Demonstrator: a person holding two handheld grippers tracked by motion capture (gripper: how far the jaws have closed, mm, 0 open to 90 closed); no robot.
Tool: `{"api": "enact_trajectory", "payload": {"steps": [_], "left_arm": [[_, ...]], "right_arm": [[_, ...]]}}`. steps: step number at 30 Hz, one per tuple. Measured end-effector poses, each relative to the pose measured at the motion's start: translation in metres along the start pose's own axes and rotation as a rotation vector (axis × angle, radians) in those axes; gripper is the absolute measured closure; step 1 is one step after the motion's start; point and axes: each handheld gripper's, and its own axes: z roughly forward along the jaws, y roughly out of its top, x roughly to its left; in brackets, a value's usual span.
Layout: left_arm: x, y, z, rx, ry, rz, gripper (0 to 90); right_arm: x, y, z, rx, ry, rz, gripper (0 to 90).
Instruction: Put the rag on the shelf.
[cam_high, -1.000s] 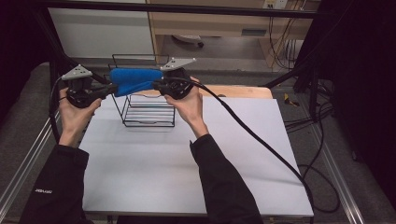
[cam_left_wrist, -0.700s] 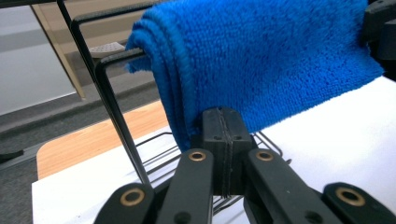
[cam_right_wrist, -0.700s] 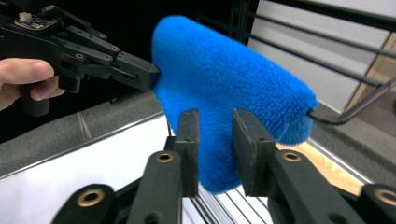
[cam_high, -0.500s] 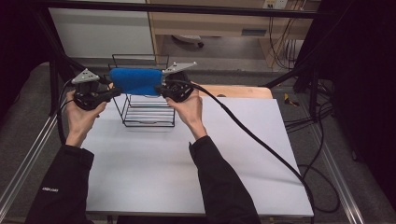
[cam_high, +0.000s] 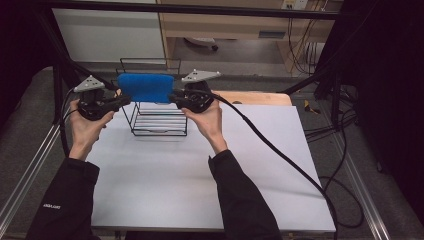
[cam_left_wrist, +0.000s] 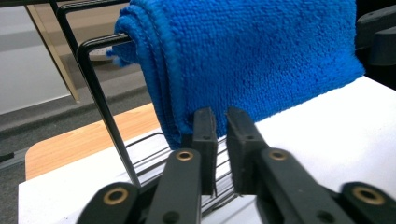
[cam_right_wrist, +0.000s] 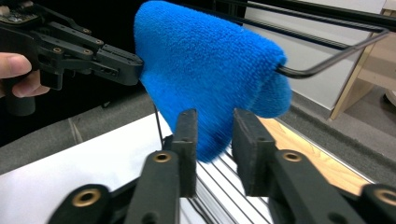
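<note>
A folded blue cloth (cam_high: 145, 87) hangs over the top bar of a black wire rack (cam_high: 160, 122) at the back left of the white table (cam_high: 200, 175). My left gripper (cam_high: 125, 100) is at the cloth's left end. In the left gripper view its jaws (cam_left_wrist: 223, 126) stand a narrow gap apart with nothing between them, just below the cloth (cam_left_wrist: 261, 56) and beside the rack's bar (cam_left_wrist: 98, 93). My right gripper (cam_high: 172, 97) is at the cloth's right end. It is open (cam_right_wrist: 212, 130), and the cloth's lower corner (cam_right_wrist: 210, 70) hangs just beyond the tips.
A wooden board (cam_high: 260, 97) lies at the table's far edge, right of the rack. The right gripper's black cable (cam_high: 280, 150) trails across the table's right half. Dark frame posts and metal rails (cam_high: 30, 165) border the table.
The cloth was held tilted between both grippers; it now hangs level on the rack's top bar. The right jaws have opened, and both grippers have dropped slightly.
</note>
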Motion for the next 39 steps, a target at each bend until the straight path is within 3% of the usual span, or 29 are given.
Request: {"api": "enact_trajectory", "payload": {"steps": [9,19,29,39], "left_arm": [[-0.011,-0.014,-0.008,0.035,-0.003,0.011,59.0],[-0.029,-0.038,-0.008,0.061,-0.023,0.014,30.6],[-0.05,-0.066,-0.002,0.113,-0.053,0.024,12.9],[-0.066,-0.096,0.001,0.123,-0.077,0.033,5.8]], "right_arm": [[-0.008,-0.009,-0.039,-0.011,-0.017,0.032,40.9],[-0.024,-0.036,-0.084,0.013,-0.061,0.084,15.1],[-0.036,-0.076,-0.123,0.041,-0.098,0.124,6.1],[-0.041,-0.123,-0.154,0.071,-0.106,0.166,3.3]]}}
